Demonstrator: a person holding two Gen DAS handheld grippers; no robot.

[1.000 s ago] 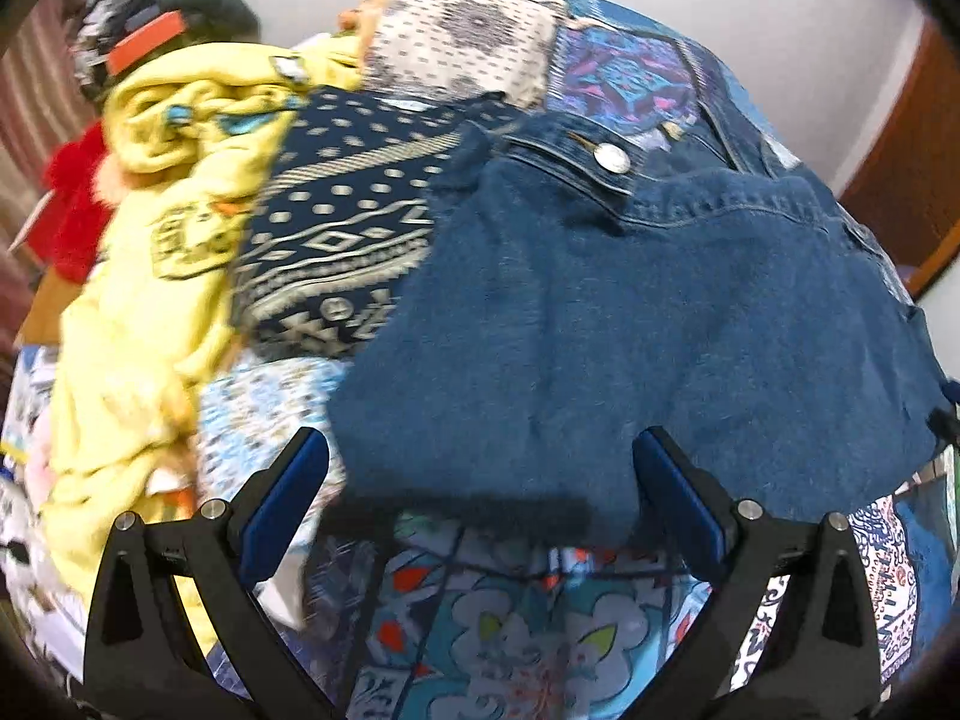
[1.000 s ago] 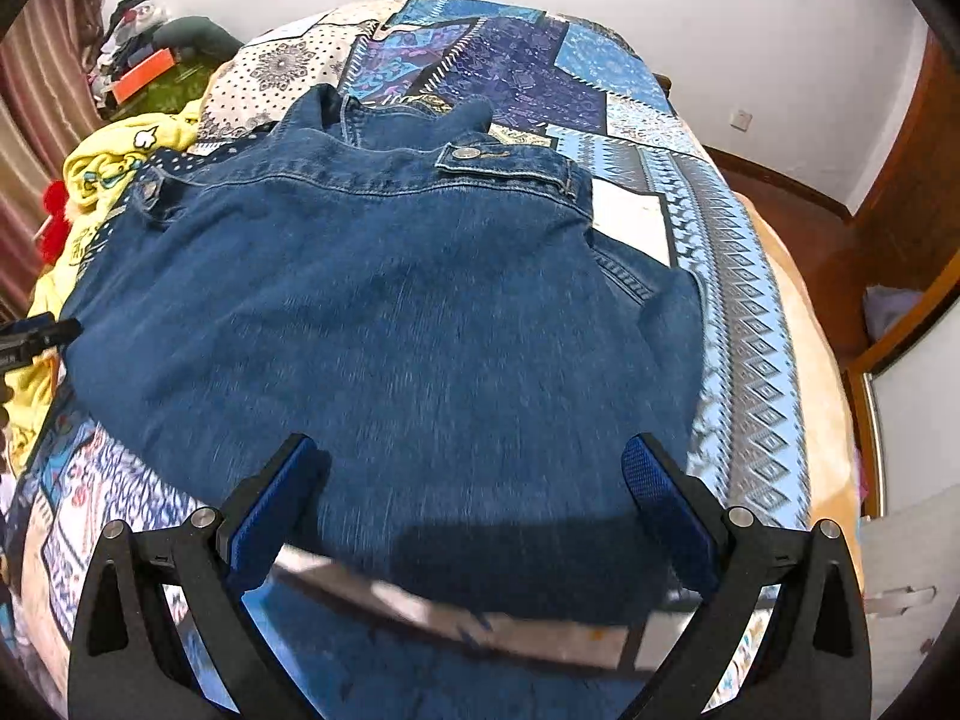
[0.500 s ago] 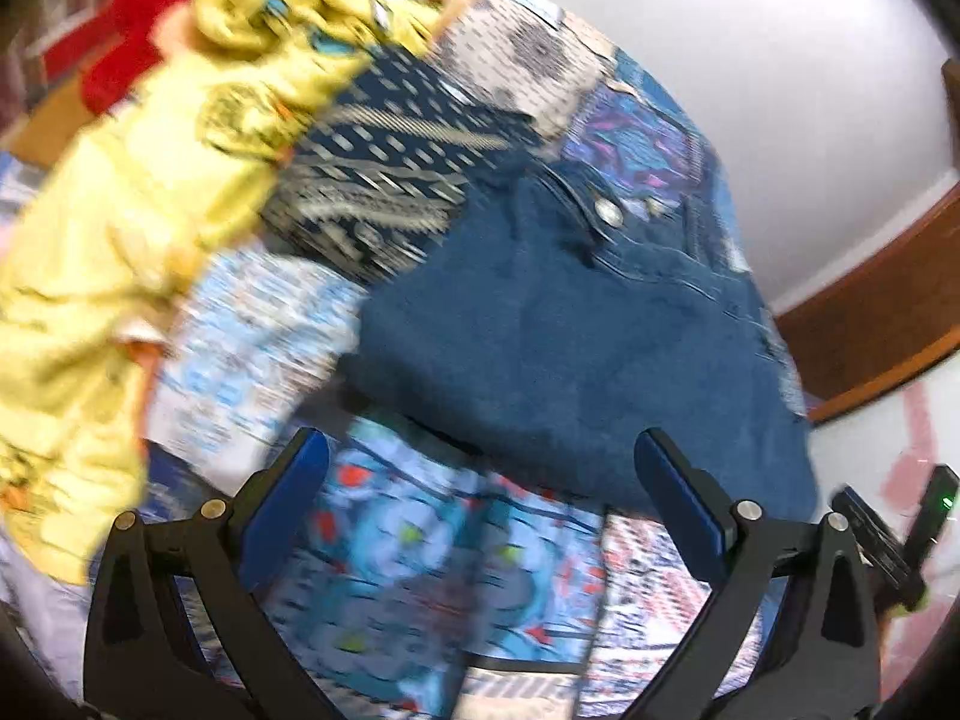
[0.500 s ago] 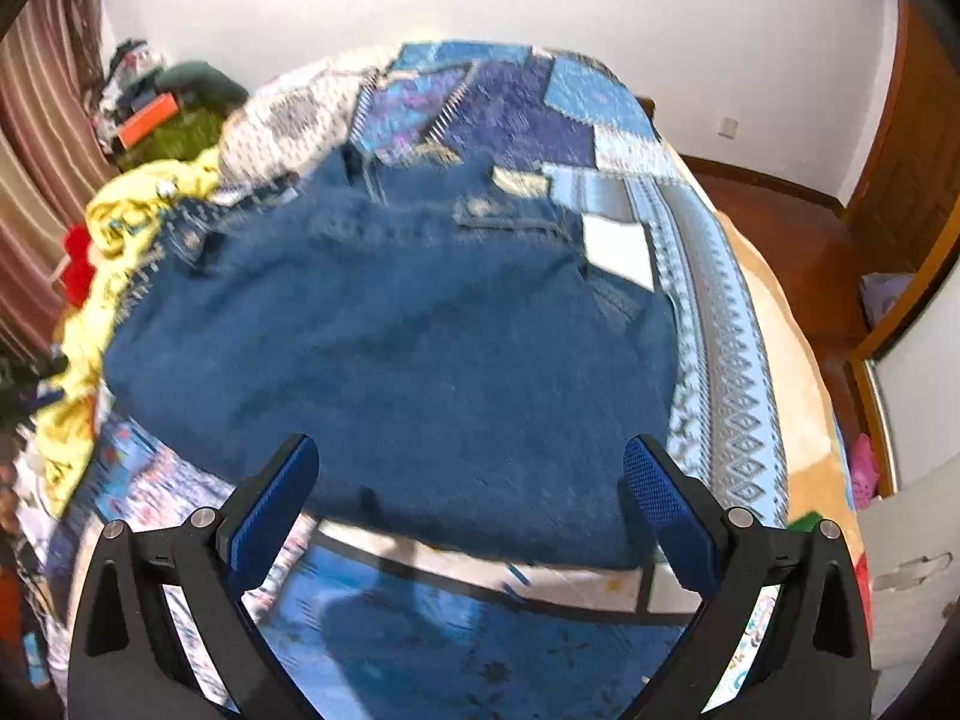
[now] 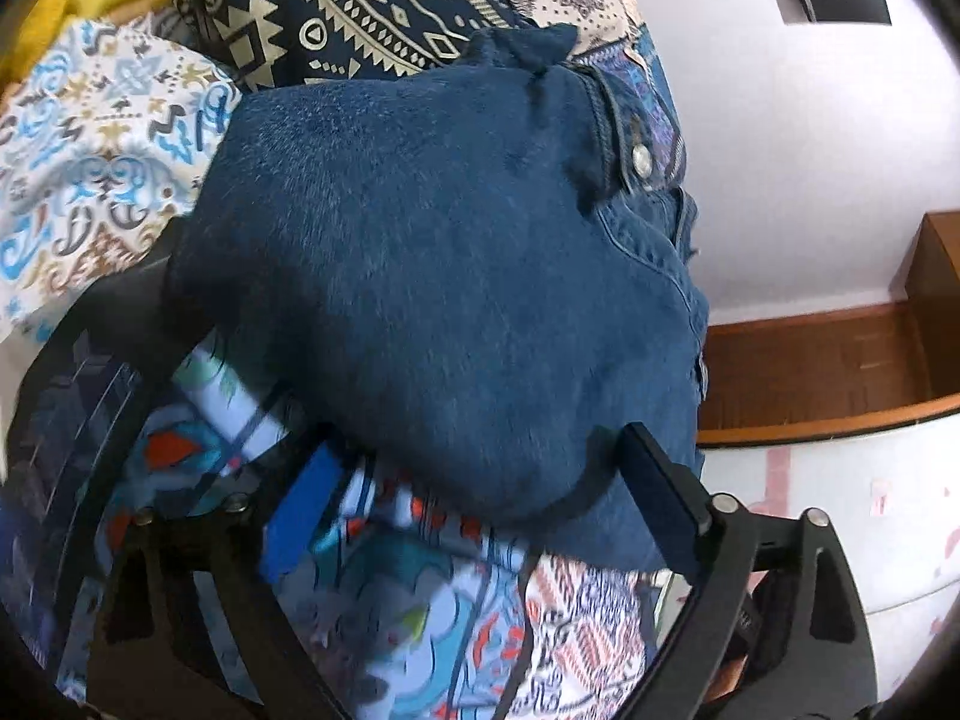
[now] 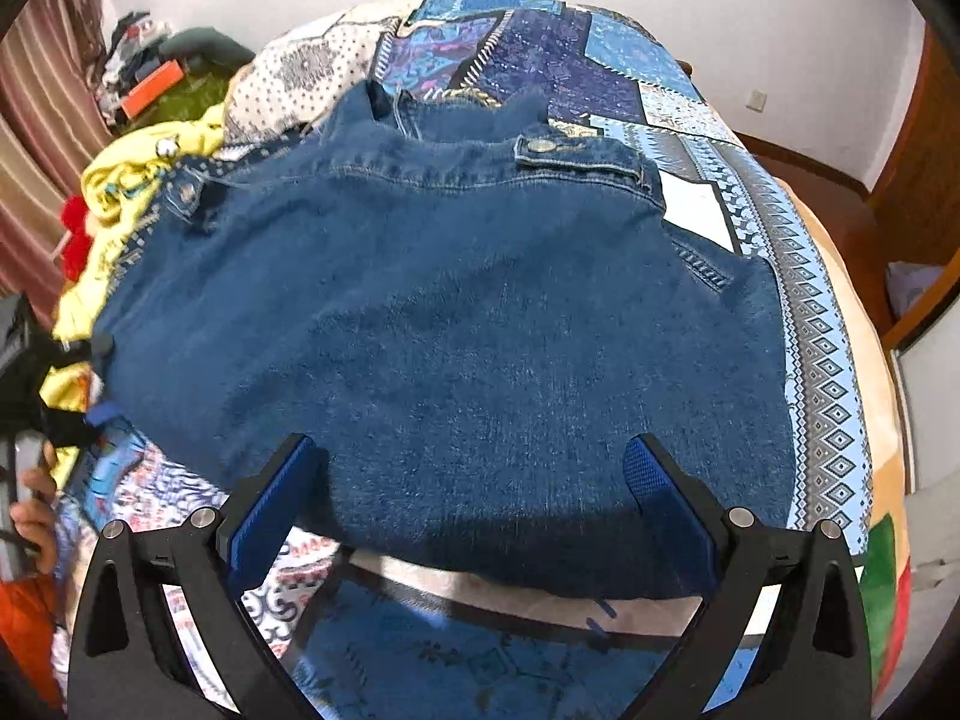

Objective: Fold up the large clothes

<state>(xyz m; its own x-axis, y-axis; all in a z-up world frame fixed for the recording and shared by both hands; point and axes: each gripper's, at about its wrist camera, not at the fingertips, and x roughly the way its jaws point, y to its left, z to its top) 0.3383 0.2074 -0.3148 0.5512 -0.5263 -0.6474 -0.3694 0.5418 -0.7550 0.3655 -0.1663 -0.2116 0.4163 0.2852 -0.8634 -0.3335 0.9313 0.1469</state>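
A blue denim jacket [image 6: 456, 312] lies folded flat on the patchwork bedspread [image 6: 822, 360], collar end toward the wall. In the left wrist view my left gripper [image 5: 480, 498] is tilted and low at the denim jacket's [image 5: 444, 276] near left corner. Its jaws are closing, with the rounded denim edge bulging between the fingers, and the pads do not press it. My right gripper [image 6: 468, 498] stands open over the jacket's near edge, with denim between its blue pads [image 6: 660, 492] but not pinched.
A yellow garment [image 6: 120, 180] and a navy patterned cloth [image 5: 360, 18] lie just left of the jacket. More clothes are piled at the far left by a curtain [image 6: 36, 138]. A hand [image 6: 30, 516] shows at the left edge. Wooden furniture [image 5: 840, 372] stands right of the bed.
My left gripper rolled and dropped to the jacket's near left corner, and its fingers now straddle the edge. My right gripper drew back, then came in over the near edge again.
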